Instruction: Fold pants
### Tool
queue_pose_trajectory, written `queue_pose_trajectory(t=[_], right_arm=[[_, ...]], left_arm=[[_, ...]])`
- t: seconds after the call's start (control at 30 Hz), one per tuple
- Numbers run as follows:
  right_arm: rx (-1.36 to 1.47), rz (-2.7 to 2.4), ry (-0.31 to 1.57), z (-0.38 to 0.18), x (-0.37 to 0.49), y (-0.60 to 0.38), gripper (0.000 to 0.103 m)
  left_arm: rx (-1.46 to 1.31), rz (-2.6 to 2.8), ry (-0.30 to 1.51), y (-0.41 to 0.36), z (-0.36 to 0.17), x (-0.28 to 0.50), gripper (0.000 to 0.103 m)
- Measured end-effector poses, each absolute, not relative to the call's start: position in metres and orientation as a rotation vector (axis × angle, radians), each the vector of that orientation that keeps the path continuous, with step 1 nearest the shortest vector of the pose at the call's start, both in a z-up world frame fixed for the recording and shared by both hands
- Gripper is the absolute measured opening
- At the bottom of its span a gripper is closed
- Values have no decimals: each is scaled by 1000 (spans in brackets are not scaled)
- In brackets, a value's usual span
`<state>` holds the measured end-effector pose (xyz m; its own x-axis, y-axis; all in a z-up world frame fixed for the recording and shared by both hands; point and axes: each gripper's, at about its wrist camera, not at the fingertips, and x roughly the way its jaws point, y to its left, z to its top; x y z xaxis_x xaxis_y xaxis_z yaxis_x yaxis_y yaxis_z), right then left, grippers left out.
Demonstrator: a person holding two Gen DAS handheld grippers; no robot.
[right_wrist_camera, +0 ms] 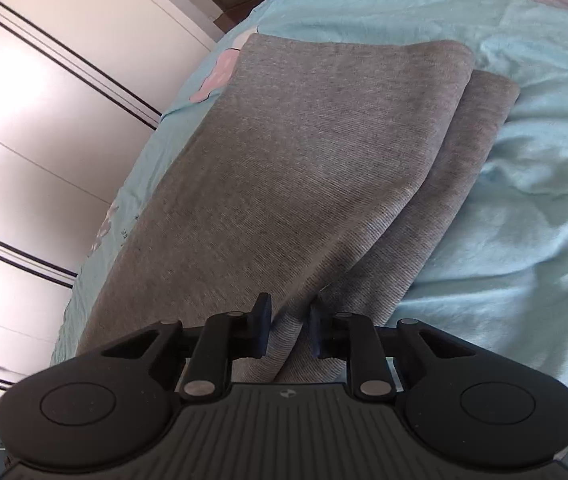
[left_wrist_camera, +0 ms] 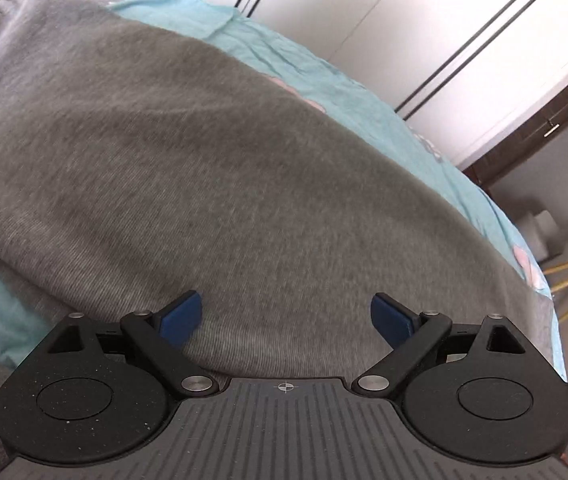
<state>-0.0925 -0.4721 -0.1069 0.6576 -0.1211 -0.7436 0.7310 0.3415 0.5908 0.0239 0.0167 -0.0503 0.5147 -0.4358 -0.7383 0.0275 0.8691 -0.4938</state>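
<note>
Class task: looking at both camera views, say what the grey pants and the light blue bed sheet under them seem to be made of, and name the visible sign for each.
Grey pants: probably a soft knit, like cotton jersey or sweatshirt fabric; matte, with fine ribbed lines and a mottled grey tone.

Bed sheet: likely thin woven cotton or a blend; matte, creased into small sharp wrinkles, with printed cartoon shapes. The exact fibre cannot be told.

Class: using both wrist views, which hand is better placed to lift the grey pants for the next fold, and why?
Probably the right. The right tongs stand narrow around a raised fold of the grey pants, though a firm pinch is unclear. The left tongs gape wide over flat cloth, gripping nothing.
</note>
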Motion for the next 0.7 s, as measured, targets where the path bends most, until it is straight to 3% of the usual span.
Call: queue_pose_trajectory(t=[0.17,0.23,0.33,0.5,0.7], right_arm=[[1055,-616,697,-111,-79,-469,25],[1047,-578,684,-110,-76,-467,49],[986,-529,696,-104,-66,-460,76],[912,-489,744,-102,-50,-453,98],[875,-474,781,-100,-48,-449,98]], left_arm=[[-399,-297,998,9,-50,25,97],[-395,-297,998,6,-49,20,97],[-412,-296,999,8,-49,21,97],[-428,-294,1003,11,-49,20,97],[-423,-293,1006,9,-50,21,99]])
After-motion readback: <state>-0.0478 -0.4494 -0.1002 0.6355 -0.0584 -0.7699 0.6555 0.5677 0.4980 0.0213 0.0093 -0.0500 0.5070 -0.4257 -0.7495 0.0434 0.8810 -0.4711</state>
